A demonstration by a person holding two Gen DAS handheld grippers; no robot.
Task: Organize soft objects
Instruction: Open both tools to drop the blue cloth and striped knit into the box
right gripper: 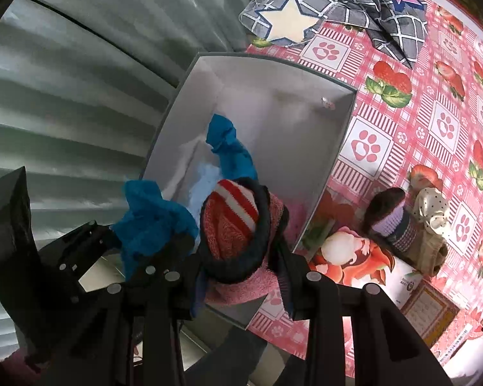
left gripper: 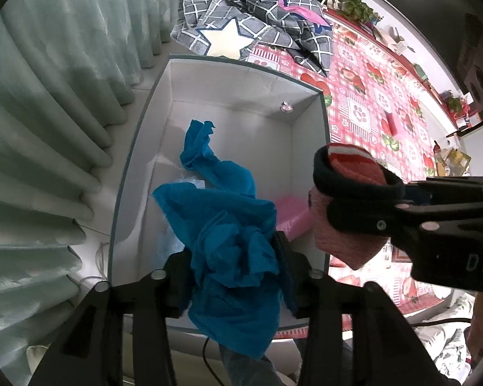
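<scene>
A white open box (left gripper: 241,74) stands on the table's left edge; it also shows in the right wrist view (right gripper: 273,74). My left gripper (left gripper: 233,276) is shut on a blue cloth (left gripper: 228,225) that trails down into the box; the cloth also shows in the right wrist view (right gripper: 151,225). My right gripper (right gripper: 238,257) is shut on a rolled knit bundle (right gripper: 238,225), red-white striped and pink with a dark band, held over the box's near right rim. The bundle (left gripper: 347,173) and right gripper (left gripper: 364,212) also appear in the left wrist view. A pink item (left gripper: 289,212) lies inside the box.
A grey checked blanket with a white star (left gripper: 251,32) lies beyond the box on the pink paw-print tablecloth (left gripper: 370,96). More rolled soft items (right gripper: 402,225) lie right of the box, next to a printed carton (right gripper: 364,263). Pale curtains (left gripper: 48,128) hang on the left.
</scene>
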